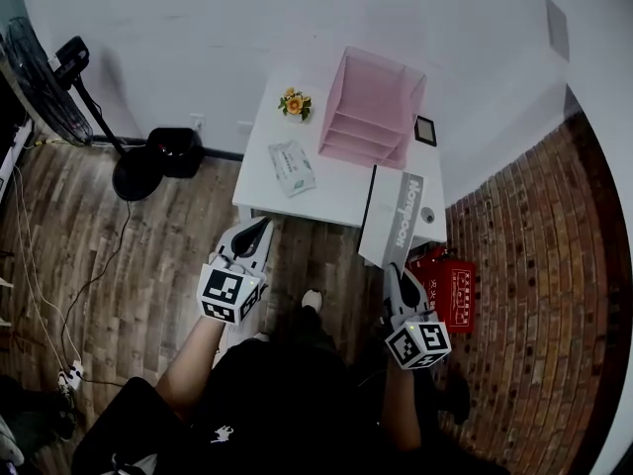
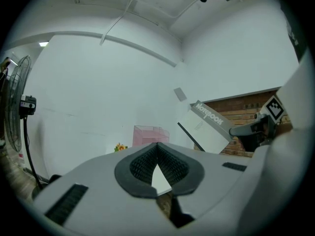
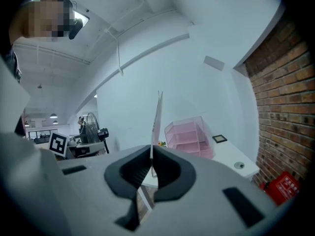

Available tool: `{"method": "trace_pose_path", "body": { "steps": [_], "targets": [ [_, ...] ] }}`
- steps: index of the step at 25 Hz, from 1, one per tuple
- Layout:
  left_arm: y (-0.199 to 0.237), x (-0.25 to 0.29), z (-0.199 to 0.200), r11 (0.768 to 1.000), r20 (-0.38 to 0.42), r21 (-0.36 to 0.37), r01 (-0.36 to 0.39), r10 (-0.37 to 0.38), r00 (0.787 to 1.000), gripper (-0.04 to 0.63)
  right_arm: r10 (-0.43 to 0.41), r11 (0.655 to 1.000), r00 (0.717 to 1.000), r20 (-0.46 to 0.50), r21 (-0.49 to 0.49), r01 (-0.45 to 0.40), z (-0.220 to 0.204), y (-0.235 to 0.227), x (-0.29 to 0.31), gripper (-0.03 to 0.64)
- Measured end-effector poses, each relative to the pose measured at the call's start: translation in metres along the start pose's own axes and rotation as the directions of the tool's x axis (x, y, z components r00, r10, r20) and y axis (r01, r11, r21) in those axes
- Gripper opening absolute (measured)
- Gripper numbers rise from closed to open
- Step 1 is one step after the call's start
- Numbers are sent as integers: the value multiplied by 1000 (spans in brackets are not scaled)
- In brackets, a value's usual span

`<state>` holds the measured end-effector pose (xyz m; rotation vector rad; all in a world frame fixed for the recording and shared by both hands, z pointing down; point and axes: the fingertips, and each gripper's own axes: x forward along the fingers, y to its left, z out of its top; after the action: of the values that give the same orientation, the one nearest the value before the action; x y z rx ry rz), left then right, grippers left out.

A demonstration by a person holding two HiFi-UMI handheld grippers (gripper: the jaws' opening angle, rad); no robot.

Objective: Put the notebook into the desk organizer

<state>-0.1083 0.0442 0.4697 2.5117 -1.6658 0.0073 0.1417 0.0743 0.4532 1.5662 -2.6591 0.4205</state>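
A grey and white notebook point(image 1: 404, 216) hangs over the right front corner of the white desk point(image 1: 336, 191), and my right gripper point(image 1: 393, 268) is shut on its lower edge. In the right gripper view the notebook point(image 3: 157, 114) stands edge-on, rising from between the jaws of the right gripper point(image 3: 151, 154). The pink desk organizer point(image 1: 371, 107) stands at the desk's back right, its open shelves facing front; it also shows in both gripper views point(image 2: 150, 134) point(image 3: 192, 136). My left gripper point(image 1: 262, 224) hovers at the desk's front left edge, jaws shut on nothing point(image 2: 157, 145). The left gripper view shows the tilted notebook point(image 2: 206, 129) at right.
A tissue pack point(image 1: 292, 166) lies on the desk's left part, a small flower point(image 1: 294, 103) at its back left, a small black square item point(image 1: 425, 130) beside the organizer. A red box point(image 1: 455, 290) sits on the floor by the brick wall. A standing fan point(image 1: 45, 77) is far left.
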Motion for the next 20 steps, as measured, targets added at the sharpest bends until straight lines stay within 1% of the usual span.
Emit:
{"method": "trace_pose_path", "body": {
  "steps": [5, 16, 20],
  "targets": [
    [0, 37, 5, 1000, -6, 17, -8, 8, 1000, 4, 42, 999, 999, -5, -2, -42, 11, -27, 33, 10],
    [-2, 129, 19, 999, -23, 37, -35, 35, 999, 5, 84, 996, 996, -32, -3, -84, 31, -96, 96, 9],
    [-6, 159, 17, 998, -34, 38, -57, 58, 998, 3, 109, 994, 993, -37, 4, -109, 37, -121, 115, 9]
  ]
}}
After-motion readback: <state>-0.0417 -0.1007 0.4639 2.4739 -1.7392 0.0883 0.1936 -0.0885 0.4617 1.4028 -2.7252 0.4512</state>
